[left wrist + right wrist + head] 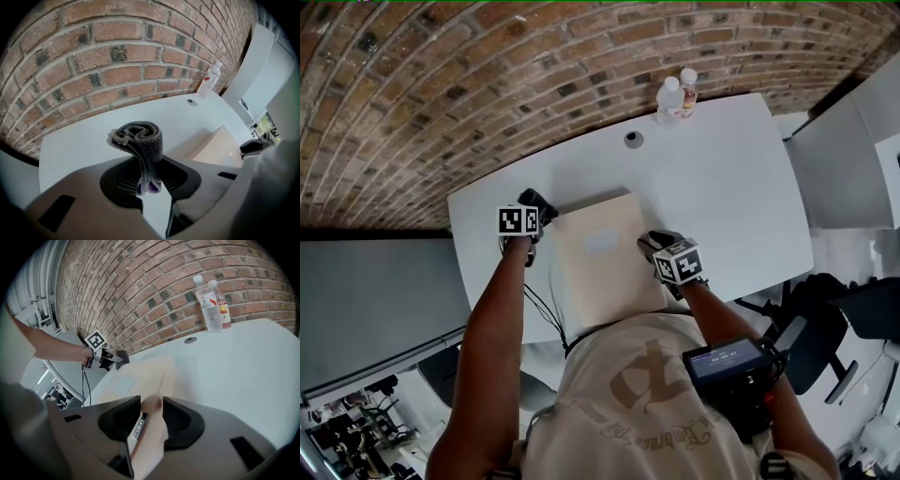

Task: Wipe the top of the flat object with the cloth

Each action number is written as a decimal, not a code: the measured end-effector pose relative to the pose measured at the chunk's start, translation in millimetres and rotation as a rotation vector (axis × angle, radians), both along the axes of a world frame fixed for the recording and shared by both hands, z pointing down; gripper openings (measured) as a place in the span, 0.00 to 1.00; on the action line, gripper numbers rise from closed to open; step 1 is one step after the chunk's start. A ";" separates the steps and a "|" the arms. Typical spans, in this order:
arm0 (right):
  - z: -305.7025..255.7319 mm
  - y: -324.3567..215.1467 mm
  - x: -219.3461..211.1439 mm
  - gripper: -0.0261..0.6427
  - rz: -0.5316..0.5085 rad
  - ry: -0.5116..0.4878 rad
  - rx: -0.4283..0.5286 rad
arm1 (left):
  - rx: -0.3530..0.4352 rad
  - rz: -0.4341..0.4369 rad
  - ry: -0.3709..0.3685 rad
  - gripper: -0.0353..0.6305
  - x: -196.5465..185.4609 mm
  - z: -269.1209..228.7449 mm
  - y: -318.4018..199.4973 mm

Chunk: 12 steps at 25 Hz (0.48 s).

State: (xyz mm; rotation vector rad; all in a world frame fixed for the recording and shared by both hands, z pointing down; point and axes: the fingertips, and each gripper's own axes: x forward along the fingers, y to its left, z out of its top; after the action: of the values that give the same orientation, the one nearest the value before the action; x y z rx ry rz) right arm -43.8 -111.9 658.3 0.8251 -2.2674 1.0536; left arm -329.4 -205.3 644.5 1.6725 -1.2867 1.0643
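gripping a dark grey cloth (139,140), the left gripper (149,187) has its jaws nearly together, pinching the cloth's lower end. the rest of the cloth stands up beyond the tips in a loose roll. in the left gripper view the roll hangs over bare white table (84,145), with the flat box (220,147) off to the right, so the cloth is beside the box and not on its top. whether the cloth touches the table cannot be told.

in the head view the left gripper (534,204) sits just beside the far-left corner of the flat box (605,253), a pale beige slab lying flat on the table (722,187) straight ahead of the person. the right gripper view shows the same: the left gripper (112,358) is at the box's far corner, close to its edge.

the right gripper (151,408) has its jaws partly apart with the right-hand edge of the flat box (140,376) filling the gap, both pads against it. in the head view the right gripper (654,244) meets that edge about midway along the box's right side. the 2 grippers lie on opposite sides of the box, its top bare between them.

2 clear bottles (669,98) stand side by side at the table's far edge, against a brick wall (441,94), well apart from the box. a small round grommet (634,139) sits in the tabletop between the bottles and the box.
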 end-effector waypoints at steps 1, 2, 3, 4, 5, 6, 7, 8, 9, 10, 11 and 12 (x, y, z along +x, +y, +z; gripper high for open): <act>0.1 0.1 0.2 0.28 0.000 0.001 0.001 | 0.014 -0.014 -0.010 0.22 -4.2 -3.7 0.5; 0.2 0.3 0.4 0.28 0.000 0.002 0.002 | 0.031 -0.026 -0.010 0.22 -6.0 -8.3 0.4; 0.3 0.4 0.5 0.28 0.000 0.003 0.004 | 0.051 -0.035 -0.003 0.22 -5.0 -13.5 -0.6; 0.3 0.3 0.7 0.28 0.002 0.003 0.007 | 0.071 -0.038 0.010 0.22 -1.2 -19.1 -2.2; 0.2 0.1 0.9 0.28 0.004 0.002 0.008 | 0.088 -0.033 0.026 0.22 5.3 -24.6 -4.2; 0.2 0.0 1.1 0.28 0.010 -0.001 0.006 | 0.101 -0.024 0.045 0.22 14.2 -29.5 -6.0; 0.2 0.1 1.2 0.28 0.018 -0.005 0.001 | 0.111 -0.011 0.066 0.22 24.7 -33.8 -7.6; 0.1 0.4 1.2 0.28 0.029 -0.009 -0.009 | 0.120 0.003 0.087 0.22 36.4 -37.7 -8.9; -0.2 0.6 0.9 0.28 0.037 -0.011 -0.018 | 0.128 0.019 0.108 0.22 48.7 -41.2 -10.2; -0.7 0.6 0.6 0.28 0.041 -0.011 -0.022 | 0.135 0.036 0.126 0.22 61.5 -44.3 -11.2; -1.4 0.3 0.3 0.28 0.040 -0.008 -0.021 | 0.140 0.054 0.142 0.22 74.6 -47.0 -11.8; -2.0 0.0 0.2 0.28 0.037 -0.004 -0.017 | 0.143 0.070 0.156 0.22 87.6 -49.2 -12.2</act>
State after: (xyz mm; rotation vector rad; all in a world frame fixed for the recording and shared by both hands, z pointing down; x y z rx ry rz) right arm -43.6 -111.8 656.4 0.8612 -2.2509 1.0906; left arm -241.8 -217.5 595.3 1.8807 -1.2346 0.8795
